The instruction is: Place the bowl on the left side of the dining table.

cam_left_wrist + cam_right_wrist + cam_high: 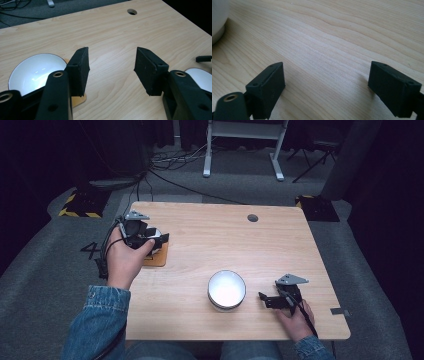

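Left gripper (159, 240) held over the near-left part of the light wooden table (280, 245), jaws spread wide with nothing between them. In the left gripper view, gripper (111, 68) seen with bare tabletop (112, 32) in the gap; round white bowl (35, 72) on a thin tan wooden coaster (78, 100) just outside and below the left-hand jaw, partly hidden behind it, not between the fingers (81, 70). Whether that jaw touches the bowl's rim: cannot tell. From above, same coaster (159, 259) peeking out under the left hand (124, 260).

Second white round bowl (226, 289) standing near the front middle of the table, well apart from the left gripper, its edge (198, 77) showing past the right-hand jaw.

Right gripper (265, 300) low at the near-right, just beside that second bowl but apart from it, jaws released and empty. In the right gripper view, gripper (325, 82) wide open over bare wood grain (332, 37), white bowl wall (218, 20) at the upper left, beyond the left-hand finger (268, 87).
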